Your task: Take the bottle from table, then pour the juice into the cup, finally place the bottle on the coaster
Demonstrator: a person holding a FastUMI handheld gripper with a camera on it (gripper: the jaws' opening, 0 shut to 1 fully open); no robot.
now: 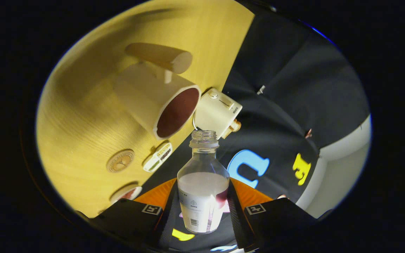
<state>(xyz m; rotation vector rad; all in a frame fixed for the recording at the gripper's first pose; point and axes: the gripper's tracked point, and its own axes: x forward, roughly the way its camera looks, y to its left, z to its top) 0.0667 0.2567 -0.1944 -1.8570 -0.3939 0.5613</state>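
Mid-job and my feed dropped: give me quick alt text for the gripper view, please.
The tool is shut on an uncapped bottle of pale juice, its open mouth just short of the cup on the wooden table. The view is rolled. A round coaster lies nearer the fingers; a small white box sits beside the cup.

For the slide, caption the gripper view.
Tool shut on the uncapped bottle, its mouth beside the cup on the table.
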